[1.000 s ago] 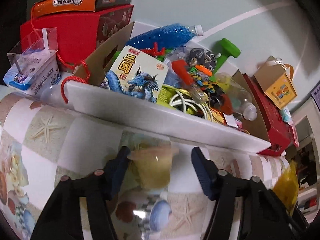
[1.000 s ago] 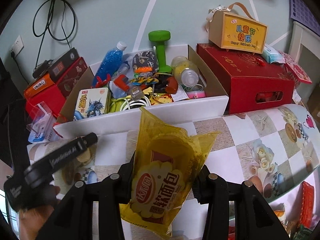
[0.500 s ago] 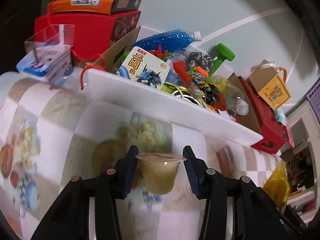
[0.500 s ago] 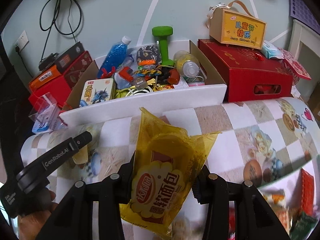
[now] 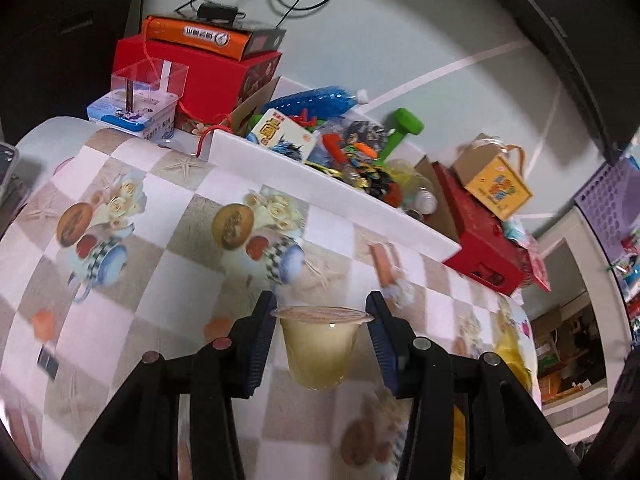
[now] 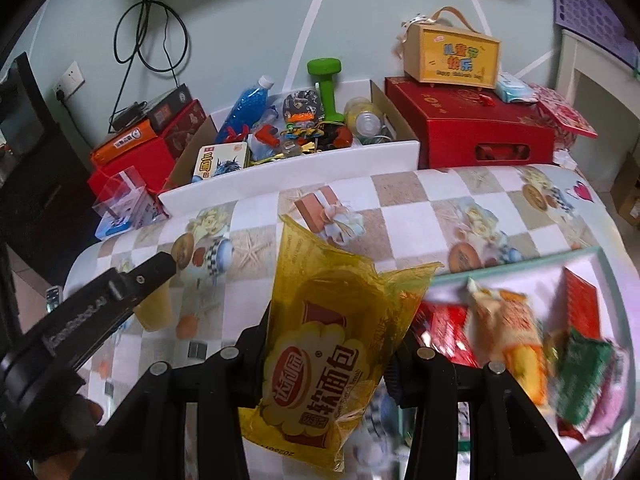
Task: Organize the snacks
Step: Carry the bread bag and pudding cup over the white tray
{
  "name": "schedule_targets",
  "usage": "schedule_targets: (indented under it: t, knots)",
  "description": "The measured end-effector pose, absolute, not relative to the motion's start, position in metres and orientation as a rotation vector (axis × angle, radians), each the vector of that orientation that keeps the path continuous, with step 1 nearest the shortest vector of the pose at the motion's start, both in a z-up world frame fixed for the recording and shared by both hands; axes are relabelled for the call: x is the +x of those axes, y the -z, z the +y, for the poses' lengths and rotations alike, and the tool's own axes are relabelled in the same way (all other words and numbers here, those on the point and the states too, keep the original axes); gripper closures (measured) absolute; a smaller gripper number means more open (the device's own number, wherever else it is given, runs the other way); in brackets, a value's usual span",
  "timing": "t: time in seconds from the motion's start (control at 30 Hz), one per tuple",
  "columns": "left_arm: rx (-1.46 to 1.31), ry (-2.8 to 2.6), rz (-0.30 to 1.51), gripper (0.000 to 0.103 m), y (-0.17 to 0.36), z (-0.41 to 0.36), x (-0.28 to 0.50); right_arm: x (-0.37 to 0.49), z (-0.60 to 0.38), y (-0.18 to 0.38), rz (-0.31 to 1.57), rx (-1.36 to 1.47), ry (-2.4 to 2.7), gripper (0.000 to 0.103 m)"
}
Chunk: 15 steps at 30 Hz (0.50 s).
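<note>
My left gripper (image 5: 320, 322) is shut on a pale yellow jelly cup (image 5: 319, 346) by its rim and holds it upright above the patterned tablecloth (image 5: 160, 240). My right gripper (image 6: 332, 332) is shut on a yellow bread packet (image 6: 324, 344) with red Chinese lettering, held above the table. The left gripper with the cup (image 6: 154, 308) also shows at the left of the right wrist view. A pale tray (image 6: 520, 258) at the right holds several snack packets, red, orange and green (image 6: 516, 328).
A white cardboard box (image 6: 288, 168) full of toys, a blue bottle and a green dumbbell (image 6: 326, 84) stands at the table's back. Red gift boxes (image 6: 472, 128) flank it, with a yellow carton (image 6: 452, 56) on the right one. A clear plastic box (image 5: 148, 92) sits at back left.
Both grippers have pulled back from the white box toward the near side of the table, keeping their loads. The snack tray has come into the right wrist view.
</note>
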<state>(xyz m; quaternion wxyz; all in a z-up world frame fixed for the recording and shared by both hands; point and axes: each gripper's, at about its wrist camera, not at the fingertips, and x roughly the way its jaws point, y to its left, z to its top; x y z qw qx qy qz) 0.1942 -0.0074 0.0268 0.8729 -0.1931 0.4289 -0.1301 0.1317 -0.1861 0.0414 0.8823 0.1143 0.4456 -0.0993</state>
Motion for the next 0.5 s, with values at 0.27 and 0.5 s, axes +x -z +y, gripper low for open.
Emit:
schedule_targets:
  t: [0.27, 0.5]
  knots:
    - [-0.380, 0.345, 0.866, 0.055, -0.050, -0.032, 0.137, 0.084, -0.202, -0.056, 0.914, 0.280, 0.227, 0.056]
    - [-0.310, 0.479, 0.854, 0.055, -0.058, -0.070, 0.096, 0.041, -0.247, -0.051, 0.917, 0.328, 0.308, 0.056]
